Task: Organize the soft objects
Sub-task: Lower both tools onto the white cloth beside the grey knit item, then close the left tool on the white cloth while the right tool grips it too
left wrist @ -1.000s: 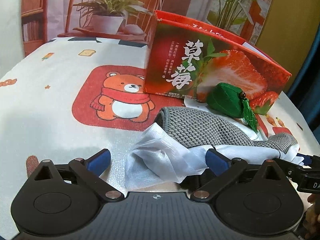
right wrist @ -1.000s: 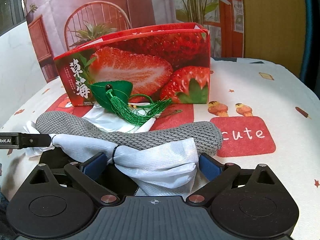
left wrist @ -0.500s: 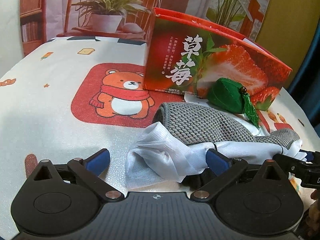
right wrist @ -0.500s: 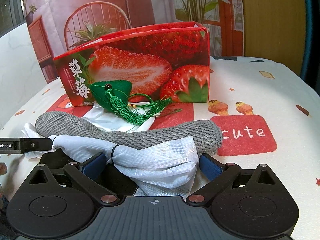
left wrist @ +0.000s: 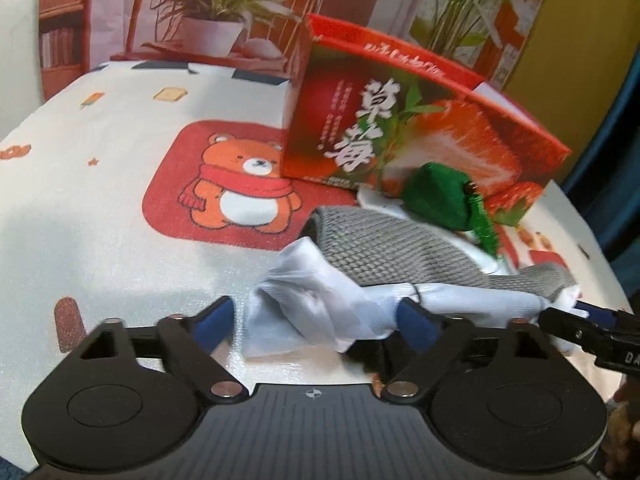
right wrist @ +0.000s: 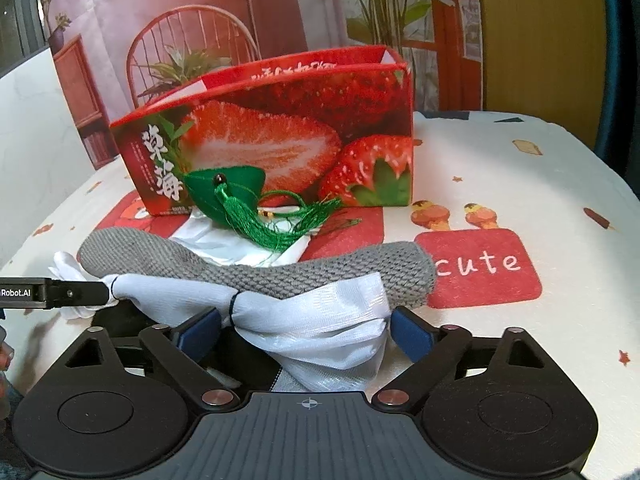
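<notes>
Left wrist view: left gripper (left wrist: 316, 314) low over the table (left wrist: 100, 208), jaws spread wide but just been closing in, blue pads either side of one bunched end of a white mesh cloth (left wrist: 320, 300). Left pad stands clear of the fabric, right pad sits at its edge; no firm pinch visible, so it reads as released around the cloth, not clamped. Frame is motion-blurred. Gray knit piece (left wrist: 384, 248) lies across the top of the white cloth, running back and right. Green sachet with tassel (left wrist: 444, 196) sits behind it, up against the front of the red strawberry box (left wrist: 400, 128). Box stands upright on the cartoon-print tablecloth, next to the bear patch (left wrist: 240, 188). Right gripper's finger pokes in at the right edge (left wrist: 588, 332) by the far end of the white cloth.

Right wrist view: right gripper (right wrist: 306, 330) jaws also wide and just been closing, the other bunched end of the white mesh cloth (right wrist: 320, 320) between its pads. Right pad touches or nearly touches the fabric, left pad has a gap; not gripping yet. A dark tie cinches the cloth near the left pad. Gray knit piece (right wrist: 280, 268) stretches left to right just behind, overlapping the cloth. Green sachet (right wrist: 228, 192) leans on the strawberry box (right wrist: 272, 152), tassel spilling onto a second white fabric under it. Left gripper's finger (right wrist: 72, 292) enters from the left at the cloth's other end. "cute" patch (right wrist: 480, 268) to the right on the table (right wrist: 540, 184).
</notes>
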### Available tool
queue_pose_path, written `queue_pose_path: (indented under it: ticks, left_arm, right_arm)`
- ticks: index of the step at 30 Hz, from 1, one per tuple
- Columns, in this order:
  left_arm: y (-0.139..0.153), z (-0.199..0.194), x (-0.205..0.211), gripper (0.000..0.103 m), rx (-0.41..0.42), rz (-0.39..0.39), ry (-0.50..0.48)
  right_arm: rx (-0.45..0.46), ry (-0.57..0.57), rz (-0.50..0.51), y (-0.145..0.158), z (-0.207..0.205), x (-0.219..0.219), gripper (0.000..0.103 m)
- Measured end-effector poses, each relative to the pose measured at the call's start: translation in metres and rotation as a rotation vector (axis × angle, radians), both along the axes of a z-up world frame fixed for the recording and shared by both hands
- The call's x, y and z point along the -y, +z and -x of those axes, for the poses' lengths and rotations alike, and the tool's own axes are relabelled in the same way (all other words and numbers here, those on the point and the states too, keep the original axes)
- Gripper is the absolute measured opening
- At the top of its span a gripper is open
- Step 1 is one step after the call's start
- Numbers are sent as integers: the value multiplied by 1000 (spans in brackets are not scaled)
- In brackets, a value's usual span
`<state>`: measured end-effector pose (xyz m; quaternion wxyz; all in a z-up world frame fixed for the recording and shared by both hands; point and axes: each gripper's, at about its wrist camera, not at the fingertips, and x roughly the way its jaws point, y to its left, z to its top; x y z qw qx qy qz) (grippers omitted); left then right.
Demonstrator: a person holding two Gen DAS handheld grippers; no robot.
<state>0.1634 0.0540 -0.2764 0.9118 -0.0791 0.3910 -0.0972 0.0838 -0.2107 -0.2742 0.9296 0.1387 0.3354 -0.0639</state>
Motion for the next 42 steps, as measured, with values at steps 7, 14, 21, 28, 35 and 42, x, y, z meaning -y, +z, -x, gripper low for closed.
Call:
queue_pose_path:
  ticks: [7,14,21,28,35,42]
  left_arm:
    - [8,8,2,59,36,4,-13]
    - [9,10,4,50,52,14,-24]
    - [7,9,4,47,62,18,-26]
    - [9,13,7,17,97,18,-63]
    - [12,15,2,8,123,37,-49]
    - [12,15,2,8,121,41,-46]
  right_arm:
    - [12,-18,-39,6,10,9,80]
    - [-3,-17,-74,-3,7,11,73]
    - [-10,-15,-82,-6,6,12,73]
    - [4,2,-94,-5,7,10,55]
    - [67,45,-77,7,9,4,17]
    - [61,24,-119,6,9,8,23]
